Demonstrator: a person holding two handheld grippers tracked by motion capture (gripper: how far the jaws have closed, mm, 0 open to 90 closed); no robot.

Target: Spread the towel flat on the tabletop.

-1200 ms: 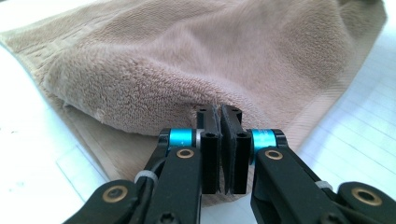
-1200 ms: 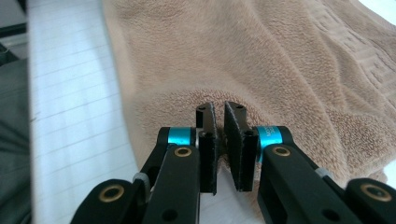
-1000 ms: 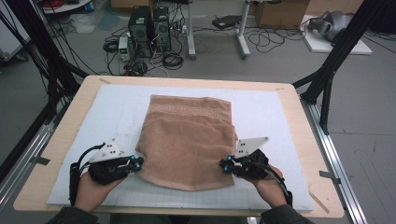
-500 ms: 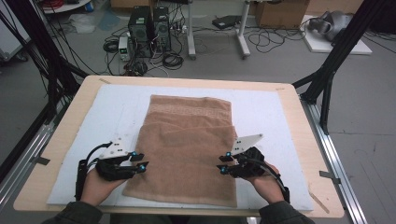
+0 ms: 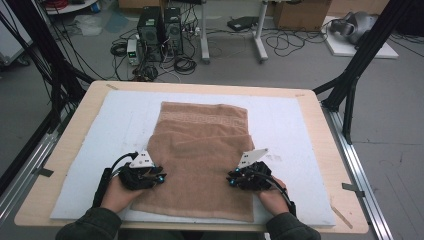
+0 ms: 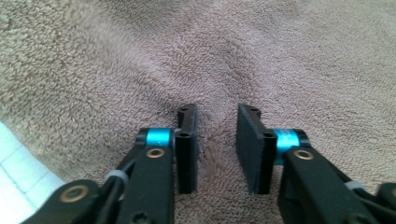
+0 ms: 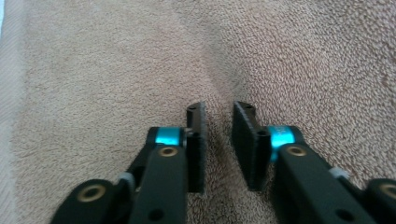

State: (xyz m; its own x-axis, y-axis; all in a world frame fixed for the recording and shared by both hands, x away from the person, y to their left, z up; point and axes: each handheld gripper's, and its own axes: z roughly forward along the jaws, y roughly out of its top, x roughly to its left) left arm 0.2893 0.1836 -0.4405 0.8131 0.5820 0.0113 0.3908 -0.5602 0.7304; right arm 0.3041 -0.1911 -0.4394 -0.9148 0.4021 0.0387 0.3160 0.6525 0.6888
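A tan terry towel (image 5: 205,145) lies flat on the white mat (image 5: 115,125), its near edge close to the table's front. My left gripper (image 5: 161,176) rests on the towel's left edge, and my right gripper (image 5: 231,179) on its right edge, both near the front. In the left gripper view the gripper (image 6: 217,114) presses its tips into the pile, a narrow gap left, with creases running into it. The right gripper (image 7: 218,109) stands the same way, a fold line leading up from it. Both pairs of jaws have just been closing, with towel pile between them.
The mat covers most of the wooden table (image 5: 310,100). Black frame struts (image 5: 360,60) stand at both sides. Computers (image 5: 160,30) and cables lie on the floor beyond the far edge.
The lifted near layer of the towel has been drawn toward the front and laid down flat. Both hands have sunk onto it; the jaws opened, then narrowed again.
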